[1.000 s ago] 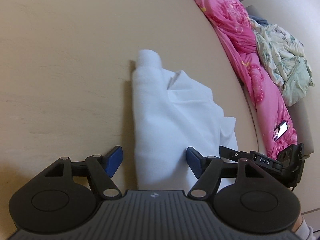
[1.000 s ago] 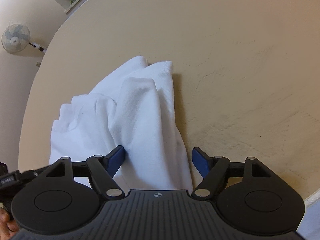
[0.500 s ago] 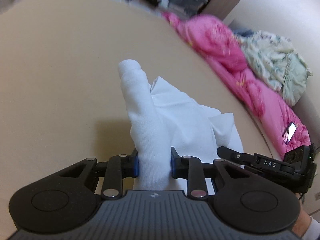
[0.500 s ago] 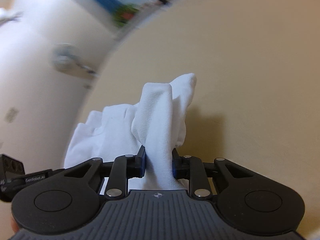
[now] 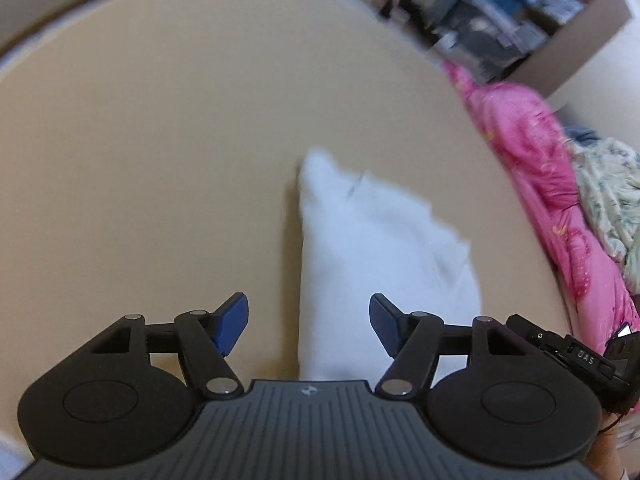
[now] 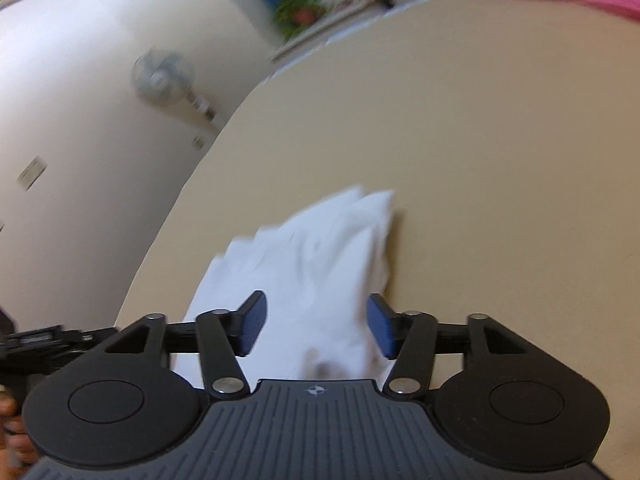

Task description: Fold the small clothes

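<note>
A small white garment lies folded and bunched on the beige table. My left gripper hangs above its near end, jaws opening, blue pads apart from the cloth. In the right wrist view the same white garment lies blurred below my right gripper, whose jaws are also opening with the cloth between the pads but not pinched. At the right edge of the left wrist view the other gripper's black body shows.
A pink quilt and a pale flowered cloth are heaped past the table's right edge. Cluttered shelves stand behind. In the right wrist view a wall fan and a potted plant lie beyond the table's left edge.
Both grippers closed on the white garment's near edge, lifted it and carried it over, then let go. Their jaws stand apart again and the cloth lies lower and more compact.
</note>
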A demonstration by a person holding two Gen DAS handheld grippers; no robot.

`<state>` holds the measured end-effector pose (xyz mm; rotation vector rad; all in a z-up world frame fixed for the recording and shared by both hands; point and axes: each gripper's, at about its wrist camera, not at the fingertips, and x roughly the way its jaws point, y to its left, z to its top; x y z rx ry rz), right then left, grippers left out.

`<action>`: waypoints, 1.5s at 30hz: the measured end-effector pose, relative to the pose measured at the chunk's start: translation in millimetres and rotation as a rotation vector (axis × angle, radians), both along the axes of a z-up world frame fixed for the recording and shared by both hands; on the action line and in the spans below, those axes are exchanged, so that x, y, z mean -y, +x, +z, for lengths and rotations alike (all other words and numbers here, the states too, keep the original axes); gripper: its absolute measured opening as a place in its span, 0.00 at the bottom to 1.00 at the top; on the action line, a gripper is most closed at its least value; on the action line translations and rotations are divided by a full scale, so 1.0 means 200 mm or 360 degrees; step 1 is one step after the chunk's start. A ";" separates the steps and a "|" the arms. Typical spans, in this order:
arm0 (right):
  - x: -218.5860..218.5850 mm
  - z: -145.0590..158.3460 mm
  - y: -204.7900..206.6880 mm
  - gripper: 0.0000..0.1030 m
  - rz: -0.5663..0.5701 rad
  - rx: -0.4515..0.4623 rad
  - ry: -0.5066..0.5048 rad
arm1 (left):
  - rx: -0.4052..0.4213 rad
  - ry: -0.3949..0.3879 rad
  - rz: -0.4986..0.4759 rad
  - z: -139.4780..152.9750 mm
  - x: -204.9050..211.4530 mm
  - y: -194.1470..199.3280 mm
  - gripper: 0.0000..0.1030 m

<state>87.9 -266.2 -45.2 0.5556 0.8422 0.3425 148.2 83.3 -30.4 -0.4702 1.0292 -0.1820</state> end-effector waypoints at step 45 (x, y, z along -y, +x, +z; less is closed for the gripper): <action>0.00 0.26 -0.61 0.61 -0.0220 0.0183 -0.0830 | 0.0419 0.0794 -0.0196 0.15 0.45 -0.66 0.85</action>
